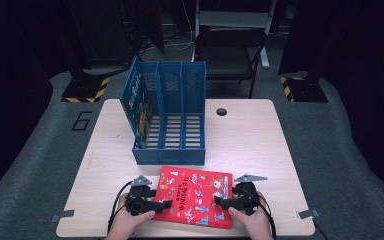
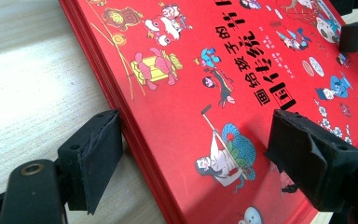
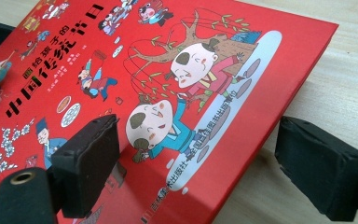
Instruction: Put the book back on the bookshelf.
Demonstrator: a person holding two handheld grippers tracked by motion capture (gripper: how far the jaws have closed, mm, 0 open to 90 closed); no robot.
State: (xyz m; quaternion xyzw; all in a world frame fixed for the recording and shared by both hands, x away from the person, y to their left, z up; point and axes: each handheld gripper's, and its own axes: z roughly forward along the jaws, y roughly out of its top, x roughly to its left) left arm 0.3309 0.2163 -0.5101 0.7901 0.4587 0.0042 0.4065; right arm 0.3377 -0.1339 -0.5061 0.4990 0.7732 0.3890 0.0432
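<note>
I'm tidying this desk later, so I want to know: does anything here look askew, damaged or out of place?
Nothing looks damaged or spilled. The red picture book lies flat on the table, slightly skewed to its front edge, with the left gripper and right gripper open astride its two side edges. In the blue file rack, one book leans in the left slot.

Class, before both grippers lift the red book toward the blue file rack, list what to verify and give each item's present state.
1. Left gripper straddles the red book edge: ok.
2. Right gripper straddles the opposite edge: ok.
3. Jaws closed on the book: not ok, both open.
4. Blue file rack upright, open side facing the book: ok.
5. Middle and right slots free: ok; left slot holds a blue book.
6. Book fits a slot: cannot tell.
</note>
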